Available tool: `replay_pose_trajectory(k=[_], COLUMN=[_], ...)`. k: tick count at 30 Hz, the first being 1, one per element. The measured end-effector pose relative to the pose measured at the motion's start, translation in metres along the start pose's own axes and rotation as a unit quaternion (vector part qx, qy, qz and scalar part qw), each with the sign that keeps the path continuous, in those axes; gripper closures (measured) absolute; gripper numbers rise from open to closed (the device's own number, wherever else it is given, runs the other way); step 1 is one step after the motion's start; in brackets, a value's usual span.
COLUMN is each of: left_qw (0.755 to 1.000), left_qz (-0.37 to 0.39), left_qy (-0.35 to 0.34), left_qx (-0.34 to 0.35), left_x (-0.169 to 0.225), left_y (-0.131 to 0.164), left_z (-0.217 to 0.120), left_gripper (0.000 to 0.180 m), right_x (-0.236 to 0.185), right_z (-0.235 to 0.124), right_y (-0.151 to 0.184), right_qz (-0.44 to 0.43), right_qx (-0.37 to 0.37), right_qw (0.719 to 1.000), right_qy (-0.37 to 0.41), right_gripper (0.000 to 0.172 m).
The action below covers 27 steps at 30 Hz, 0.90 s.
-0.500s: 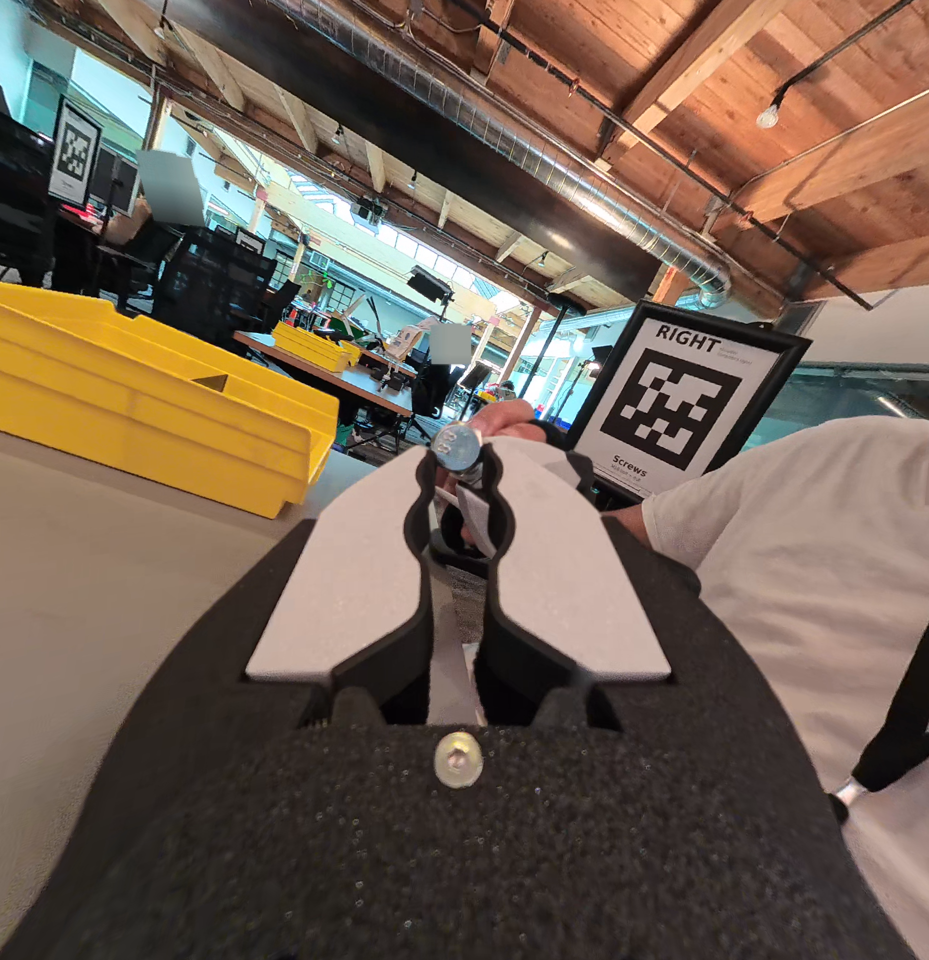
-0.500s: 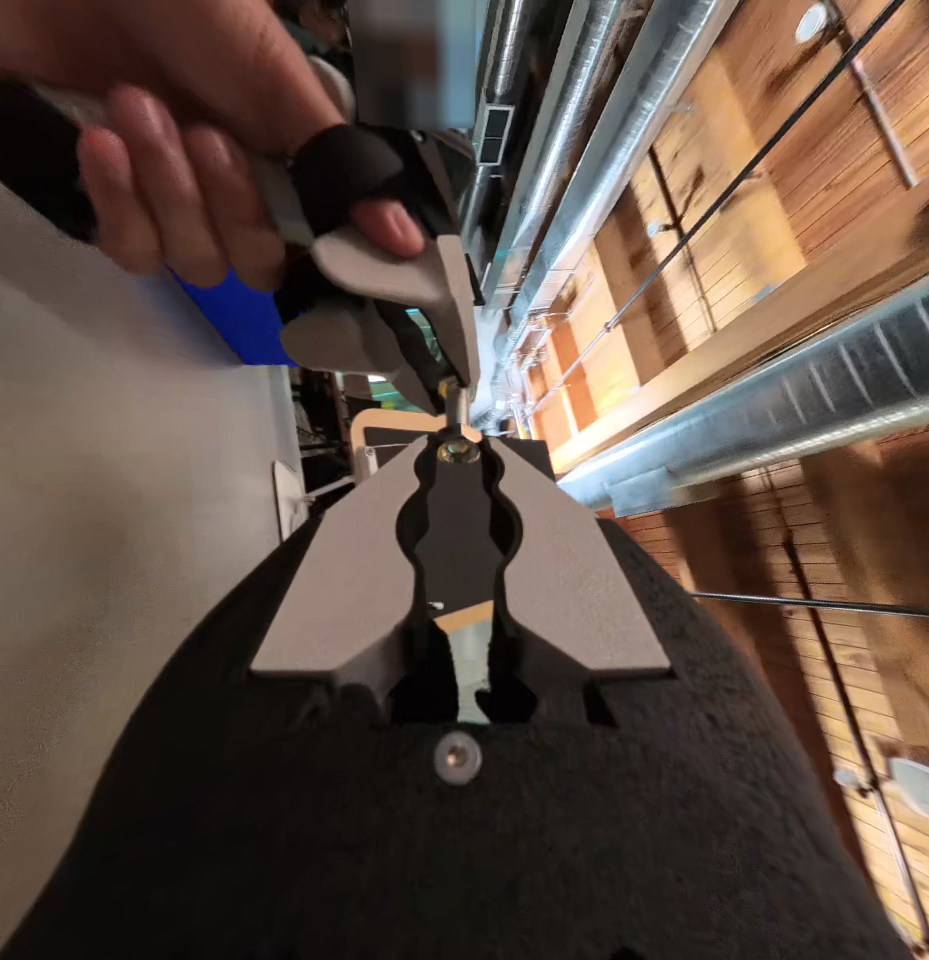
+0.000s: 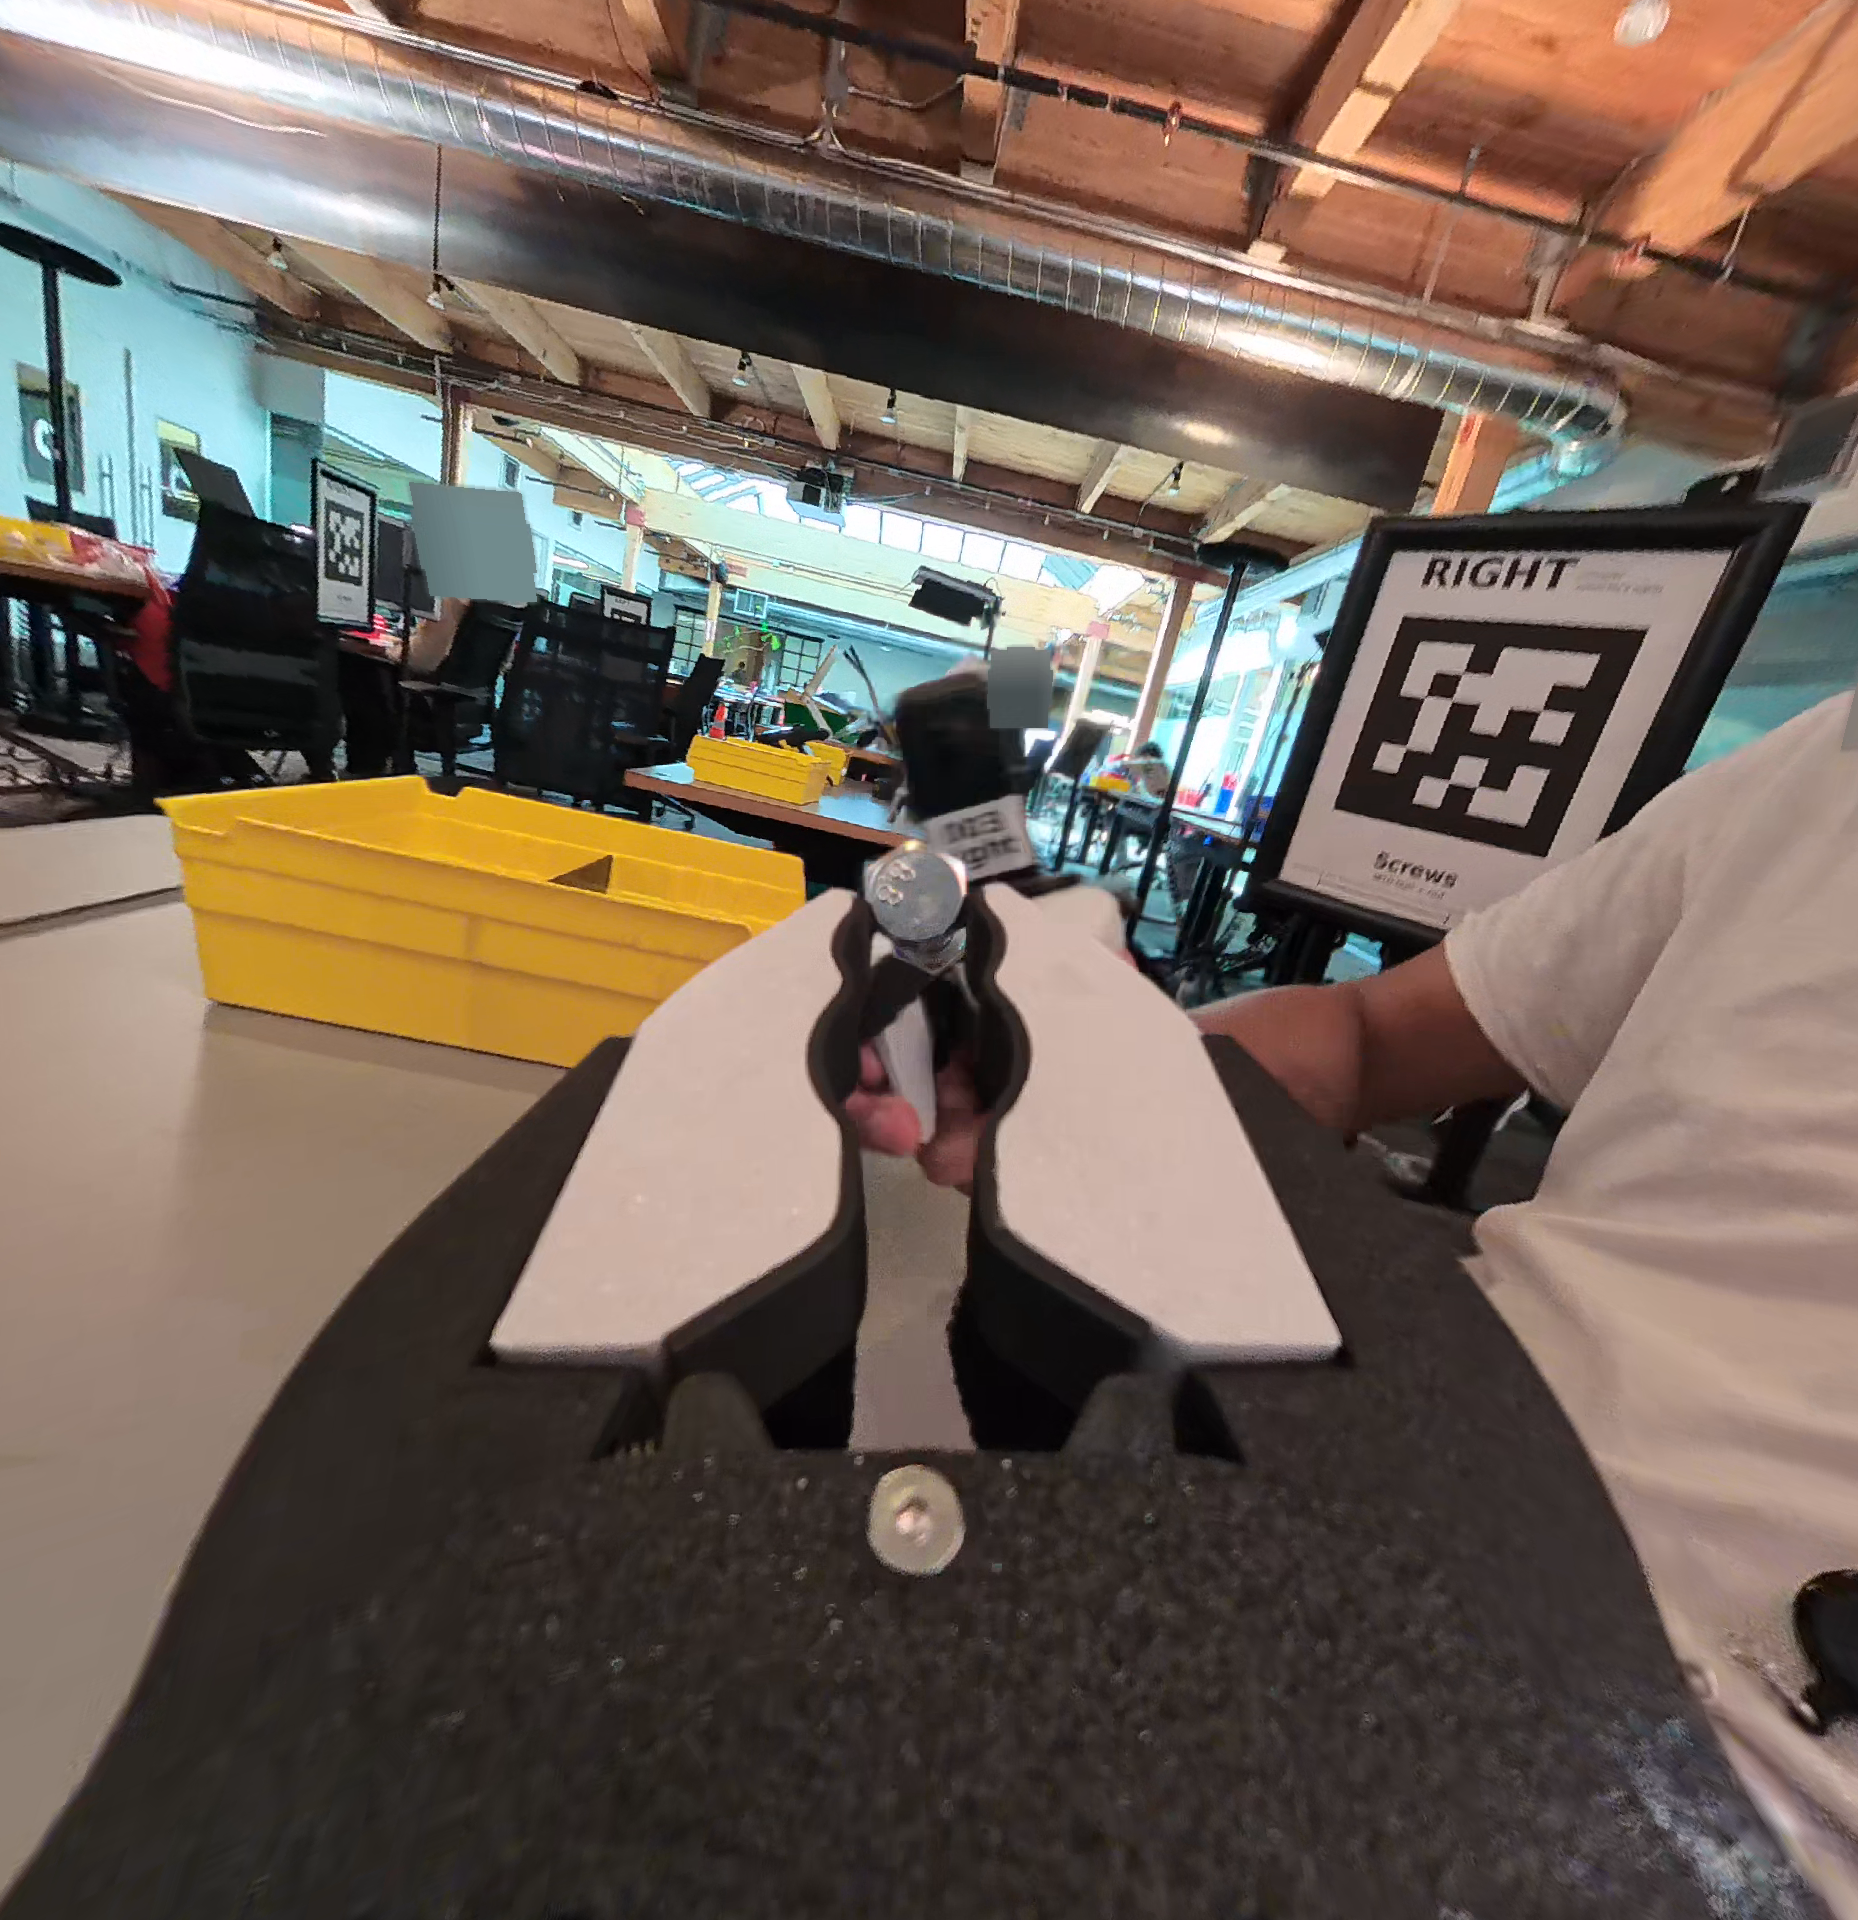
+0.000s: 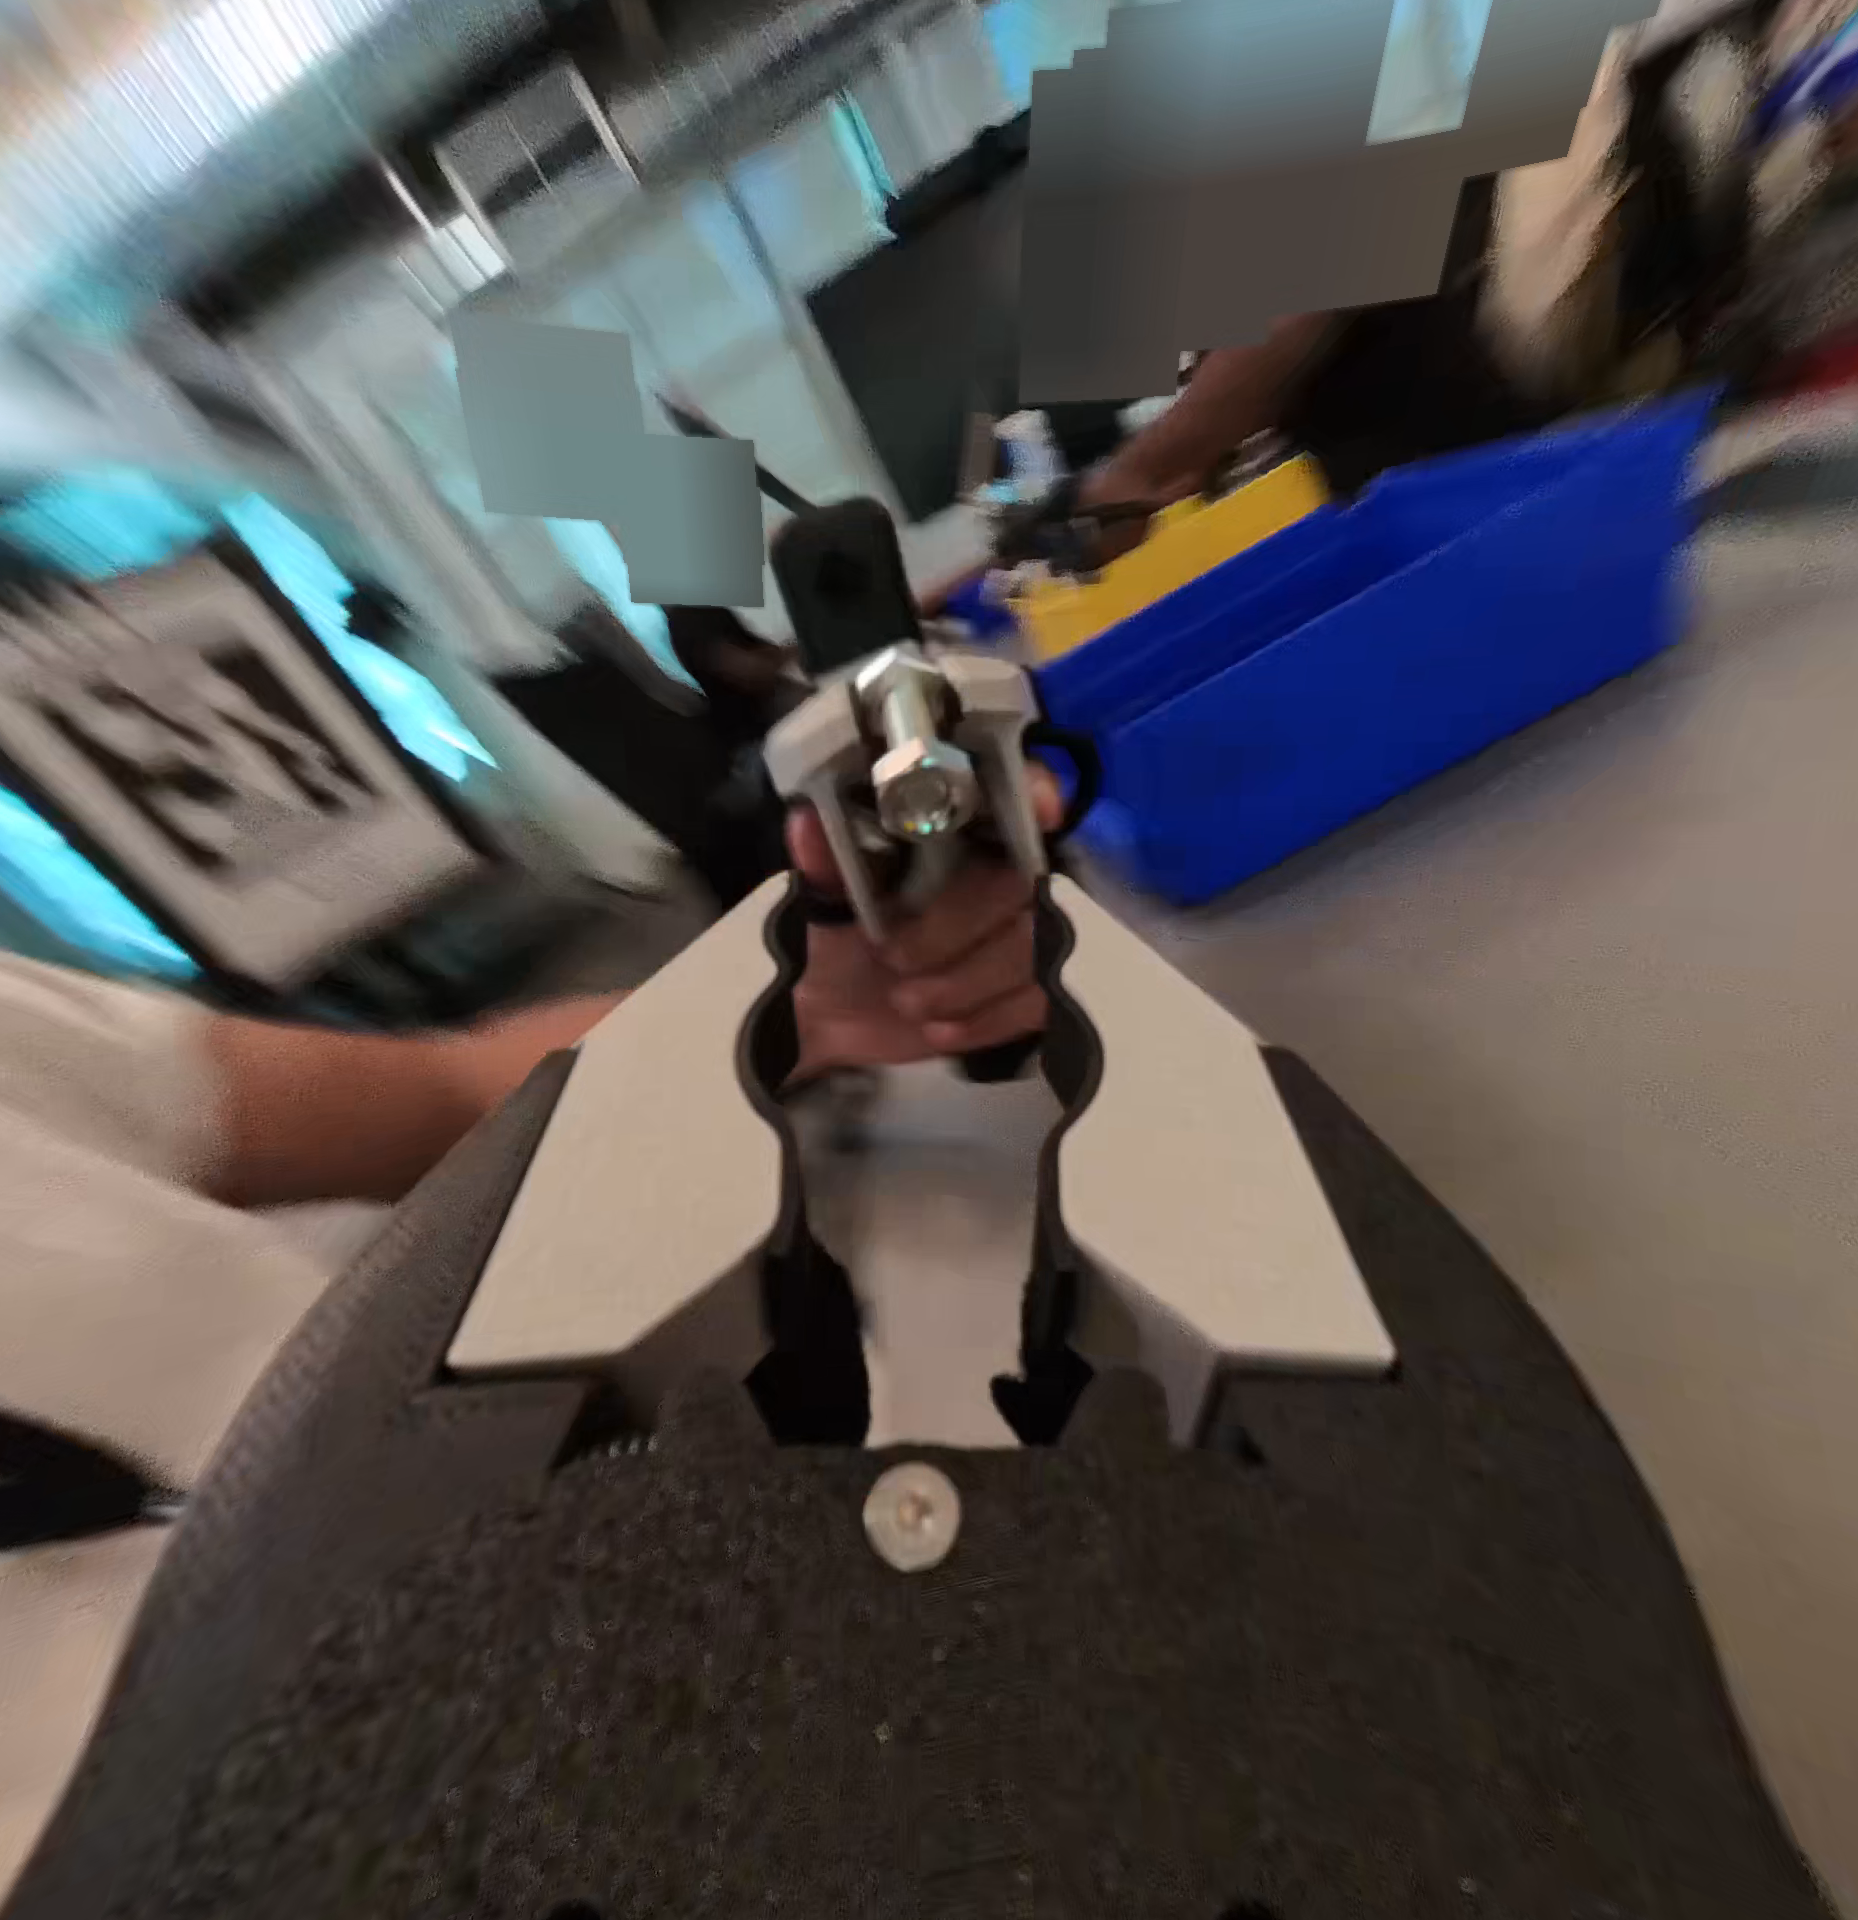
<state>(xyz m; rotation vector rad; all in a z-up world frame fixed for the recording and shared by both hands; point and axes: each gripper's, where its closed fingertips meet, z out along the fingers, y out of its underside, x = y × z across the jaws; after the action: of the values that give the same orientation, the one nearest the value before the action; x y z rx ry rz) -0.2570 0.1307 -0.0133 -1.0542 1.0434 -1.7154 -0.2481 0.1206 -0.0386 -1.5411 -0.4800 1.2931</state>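
**Bolt with its nut in the left tool, right tool released**

The left tool [image 3: 917,920] is clenched on a silver hex bolt [image 3: 912,891]. Its two pale fingers [image 4: 805,732] press on the bolt from either side near the head. The stamped head faces back toward the left tool's own camera. The right wrist view shows the same bolt from the other end. Its shank sticks out past those fingers and a hex nut [image 4: 920,792] sits on the free end. How far the nut is run on cannot be told, because that view is blurred.

The right tool [image 4: 914,909] is released. Its jaws stand wide apart with nothing between the pads. The nut lies just ahead of its fingertips and above them, and does not touch them. Through the open jaws one sees the hand [image 4: 909,992] that grips the left tool's handle.

The bolt is carried in the air over the grey surface [image 3: 125,1143] and rests on nothing.

- A yellow bin [image 3: 468,914] stands toward the far left edge of the surface.
- A blue bin [image 4: 1372,665] stands toward its far right edge.
- A black-framed marker sign [image 3: 1507,717] stands upright beyond the near right side, next to the person's white sleeve [image 3: 1631,935].

Neither bin's contents can be made out. Judged from how things lie, nut and bolt are together and held on one side only, and neither bin is near the tools.
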Motion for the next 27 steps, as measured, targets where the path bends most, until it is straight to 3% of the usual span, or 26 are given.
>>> replay_pose_trajectory(k=[2,4,8,10,11,15,17,19,21,23,25,27], left_qw=[1.0,0.999,0.998,0.998,0.998,0.998,0.999,0.997,0.993,0.991,0.989,0.987], left_qz=[0.017,0.032,0.049,0.051,0.051,0.034,-0.004,-0.06,-0.099,-0.12,-0.134,-0.146], left_qy=[-0.003,-0.006,-0.009,-0.011,-0.012,-0.018,-0.008,0.01,0.028,0.04,0.043,0.043], left_qx=[-0.012,-0.021,-0.037,-0.041,-0.042,-0.05,-0.051,-0.057,-0.054,-0.048,-0.05,-0.056], left_x=[0.001,0.002,0.004,0.003,0.003,0.0,0.001,0.002,0.004,0.006,0.007,0.007], left_y=[0.004,0.007,0.012,0.013,0.014,0.016,0.016,0.018,0.019,0.018,0.02,0.023], left_z=[0.002,0.004,0.007,0.008,0.008,0.008,0.007,0.008,0.009,0.011,0.012,0.013], left_gripper=[0.164,0.164,0.164,0.164,0.164,0.164,0.164,0.164,0.164,0.164,0.164,0.164], right_x=[0.001,0.009,0.003,0.0,0.0,0.004,0.003,0.003,0.0,-0.002,-0.002,-0.003], right_z=[-0.004,-0.008,-0.007,-0.006,-0.006,-0.007,-0.008,-0.01,-0.013,-0.015,-0.018,-0.02], right_y=[-0.009,-0.012,-0.007,-0.006,-0.007,-0.01,-0.009,-0.009,-0.011,-0.014,-0.014,-0.012], right_qz=[0.176,0.273,0.305,0.294,0.29,0.192,0.033,-0.188,-0.39,-0.568,-0.726,-0.828], right_qx=[0.047,0.073,0.052,0.046,0.048,0.049,0.027,-0.006,-0.034,-0.057,-0.08,-0.085], right_qw=[0.98,0.951,0.937,0.942,0.944,0.975,0.998,0.981,0.912,0.799,0.634,0.472], right_qy=[-0.085,-0.125,-0.16,-0.158,-0.153,-0.101,-0.036,0.045,0.119,0.192,0.254,0.291], right_gripper=[0.127,0.131,0.135,0.153,0.154,0.155,0.155,0.155,0.155,0.155,0.155,0.154])
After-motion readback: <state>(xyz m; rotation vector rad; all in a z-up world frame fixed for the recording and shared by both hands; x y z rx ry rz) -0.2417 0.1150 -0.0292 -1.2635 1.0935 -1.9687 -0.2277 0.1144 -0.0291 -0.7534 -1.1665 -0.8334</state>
